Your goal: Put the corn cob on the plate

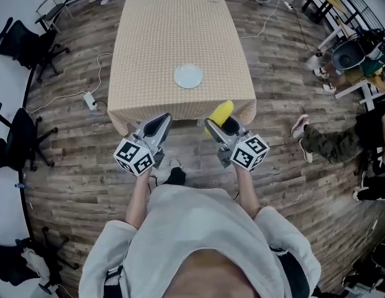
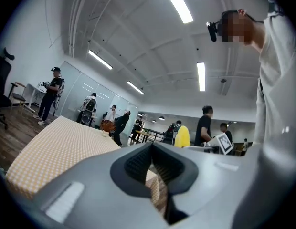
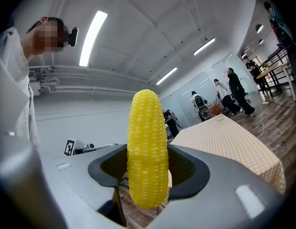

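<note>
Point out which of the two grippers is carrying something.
The right gripper, on the right in the head view: its jaws clamp the yellow corn cob. The left gripper has its jaws together with nothing between them.

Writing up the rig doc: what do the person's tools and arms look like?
Left tool and right tool: grey plastic bodies, tapering jaws lined with dark ribbed pads. Each carries a white cube printed with black square markers. No cables show. The person wears a light grey top; its sleeves stop short of the wrists.
</note>
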The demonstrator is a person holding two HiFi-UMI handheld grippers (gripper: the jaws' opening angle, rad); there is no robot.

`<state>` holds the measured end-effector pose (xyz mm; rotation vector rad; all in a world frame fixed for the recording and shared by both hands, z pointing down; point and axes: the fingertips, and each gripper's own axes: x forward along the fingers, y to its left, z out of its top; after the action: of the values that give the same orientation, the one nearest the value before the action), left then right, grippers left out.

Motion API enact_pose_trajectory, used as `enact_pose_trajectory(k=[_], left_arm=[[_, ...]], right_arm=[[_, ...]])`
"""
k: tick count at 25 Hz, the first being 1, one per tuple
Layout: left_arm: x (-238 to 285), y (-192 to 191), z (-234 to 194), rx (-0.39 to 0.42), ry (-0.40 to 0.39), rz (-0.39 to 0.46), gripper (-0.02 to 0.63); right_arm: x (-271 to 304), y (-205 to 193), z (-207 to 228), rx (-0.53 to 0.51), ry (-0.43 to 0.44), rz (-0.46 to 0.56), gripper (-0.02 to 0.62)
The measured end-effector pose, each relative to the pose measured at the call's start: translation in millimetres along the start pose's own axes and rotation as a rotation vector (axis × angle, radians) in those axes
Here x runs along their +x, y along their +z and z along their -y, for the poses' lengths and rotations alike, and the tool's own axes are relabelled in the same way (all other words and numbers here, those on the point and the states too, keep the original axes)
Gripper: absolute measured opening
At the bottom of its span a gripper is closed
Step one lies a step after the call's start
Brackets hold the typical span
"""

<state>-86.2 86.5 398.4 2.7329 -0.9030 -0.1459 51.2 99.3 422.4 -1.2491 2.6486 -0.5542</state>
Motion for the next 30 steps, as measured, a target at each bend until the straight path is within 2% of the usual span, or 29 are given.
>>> enact_pose_trajectory(k=[10, 21, 25, 30], left_arm=[[41, 34, -83, -0.002, -0.04, -0.001, 0.009], [77, 18, -108, -0.043, -0.075, -0.043, 0.009], [100, 11, -114, -0.05, -0.05, -0.069, 0.009], [126, 19, -127, -0.044, -0.007, -0.057, 0.009]], right_arm=[[82, 28, 39, -0.001, -0.055, 0.01, 0.25], [100, 23, 71, 0.023, -0.085, -0.022, 0.25], [105, 28, 93, 0.029, -0.075, -0.031, 0.25], [123, 40, 118, 0.04, -0.03, -0.037, 0.25]])
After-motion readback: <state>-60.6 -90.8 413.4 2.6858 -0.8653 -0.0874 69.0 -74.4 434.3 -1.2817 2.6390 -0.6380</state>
